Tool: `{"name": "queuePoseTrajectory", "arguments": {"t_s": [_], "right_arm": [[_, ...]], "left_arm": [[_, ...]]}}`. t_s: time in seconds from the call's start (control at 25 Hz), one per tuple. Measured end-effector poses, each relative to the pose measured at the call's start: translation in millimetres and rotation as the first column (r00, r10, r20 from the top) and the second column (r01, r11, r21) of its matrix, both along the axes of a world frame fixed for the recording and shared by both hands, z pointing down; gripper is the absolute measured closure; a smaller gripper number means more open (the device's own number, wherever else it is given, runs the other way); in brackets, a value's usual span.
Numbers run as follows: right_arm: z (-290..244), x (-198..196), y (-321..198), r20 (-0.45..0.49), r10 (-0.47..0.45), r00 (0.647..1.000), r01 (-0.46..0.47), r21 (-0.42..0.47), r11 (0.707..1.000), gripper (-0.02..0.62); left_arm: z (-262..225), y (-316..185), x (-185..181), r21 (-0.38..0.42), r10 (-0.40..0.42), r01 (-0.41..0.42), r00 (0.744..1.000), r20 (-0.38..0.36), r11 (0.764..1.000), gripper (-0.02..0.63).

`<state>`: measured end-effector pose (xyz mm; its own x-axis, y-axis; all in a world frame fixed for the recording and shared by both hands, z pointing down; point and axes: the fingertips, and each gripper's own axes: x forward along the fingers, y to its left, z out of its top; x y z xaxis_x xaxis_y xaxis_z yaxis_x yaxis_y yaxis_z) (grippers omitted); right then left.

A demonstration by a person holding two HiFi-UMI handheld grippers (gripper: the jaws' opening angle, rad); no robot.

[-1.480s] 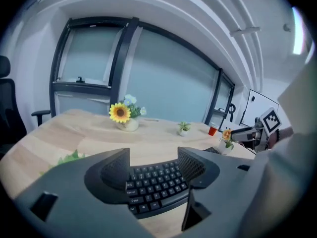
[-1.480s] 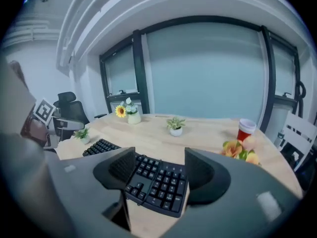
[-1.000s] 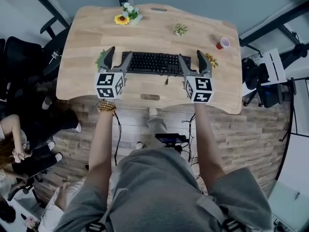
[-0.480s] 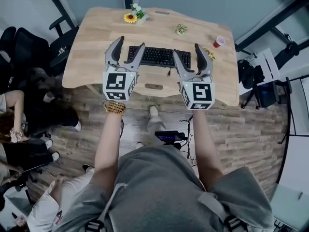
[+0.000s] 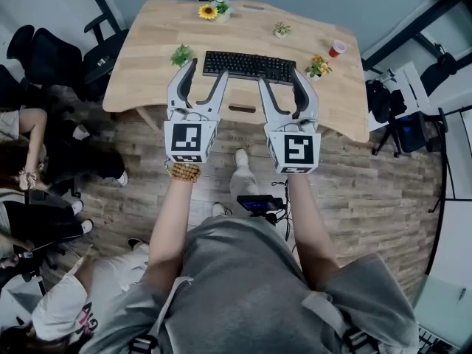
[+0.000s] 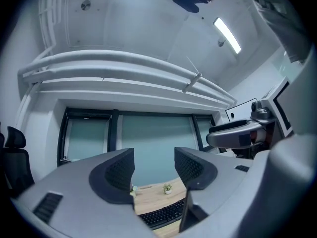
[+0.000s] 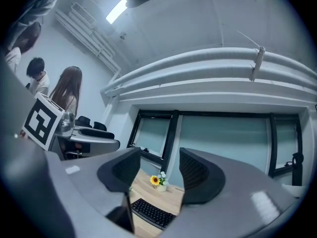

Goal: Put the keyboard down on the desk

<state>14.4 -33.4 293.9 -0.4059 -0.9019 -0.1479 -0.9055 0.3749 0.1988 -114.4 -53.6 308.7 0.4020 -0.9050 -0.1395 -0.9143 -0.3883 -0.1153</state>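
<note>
Keyboard (image 5: 249, 66) is down: a long black slab with rows of low keys, lying flat on the desk (image 5: 147, 65) with its long side square to me, around the middle of the top. The desk is pale wood-grain with rounded corners and a shallow curve cut into the near edge.

Both of my grippers are clear of the keyboard, which sits at twelve o'clock from each of them. Left gripper (image 5: 206, 72) has its grey curved jaws spread and now closing, ribbed pads facing each other with only air between them. Right gripper (image 5: 282, 80) is the same, jaws apart, closing, nothing between. In both gripper views the keyboard shows low down past the jaws, not touching them.

Around the keyboard: a small leafy green plant (image 5: 181, 54) off its left end at nine o'clock, a sunflower pot (image 5: 209, 10) at eleven o'clock by the far edge, a little succulent pot (image 5: 281, 29) at one o'clock, orange flowers (image 5: 318, 66) just beside its right end, and a red cup (image 5: 337, 48) at two o'clock. Plank-pattern floor (image 5: 369, 190) underneath, black office chairs (image 5: 44, 57) out at nine o'clock.
</note>
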Motion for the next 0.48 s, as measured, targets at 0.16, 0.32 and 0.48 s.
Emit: {"name": "queuePoseTrajectory", "arguments": {"t_s": [0.16,0.32,0.48], "right_arm": [[7.8,-1.5,21.8,0.004,0.027,1.0,-0.027,0.002,1.0,0.394],[19.1,1.4,41.6,0.006,0.057,0.998,-0.056,-0.01,0.998,0.432],[35.4,8.6,56.4,0.006,0.088,0.996,-0.088,-0.039,0.995,0.477]], "left_arm": [[2.4,22.9,4.1,0.014,0.008,-0.008,1.0,-0.006,1.0,0.409],[2.7,41.6,4.4,0.043,-0.003,0.004,1.0,-0.022,0.999,0.498],[8.1,57.0,7.7,0.057,-0.013,0.014,1.0,-0.026,0.998,0.572]]}}
